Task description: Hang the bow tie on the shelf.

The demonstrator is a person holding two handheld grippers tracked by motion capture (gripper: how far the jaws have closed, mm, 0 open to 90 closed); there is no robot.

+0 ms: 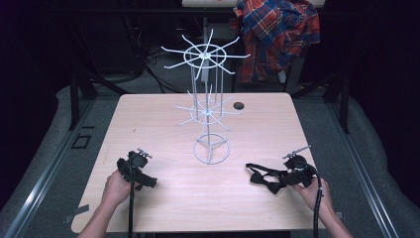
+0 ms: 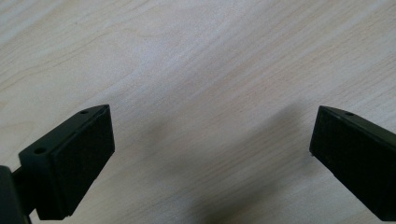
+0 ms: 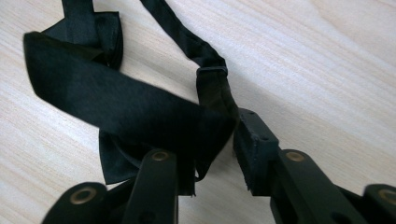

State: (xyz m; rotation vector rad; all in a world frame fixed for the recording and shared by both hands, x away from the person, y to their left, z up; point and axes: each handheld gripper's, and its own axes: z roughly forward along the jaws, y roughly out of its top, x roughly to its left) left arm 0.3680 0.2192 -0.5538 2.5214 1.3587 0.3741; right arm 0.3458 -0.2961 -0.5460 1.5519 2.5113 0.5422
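black bow tie in right hand-held gripper; wire rack nearby.

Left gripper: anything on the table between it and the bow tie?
No. In the high view, bare table runs from the left gripper to the bow tie.

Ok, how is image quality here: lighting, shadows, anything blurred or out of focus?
High view: table evenly lit, surroundings dark, wire rack sharp. Left gripper view: soft shadows on the wood under the open left gripper, grain sharp. Right gripper view: black bow tie close and slightly soft, its folds hard to read, right gripper blurred.
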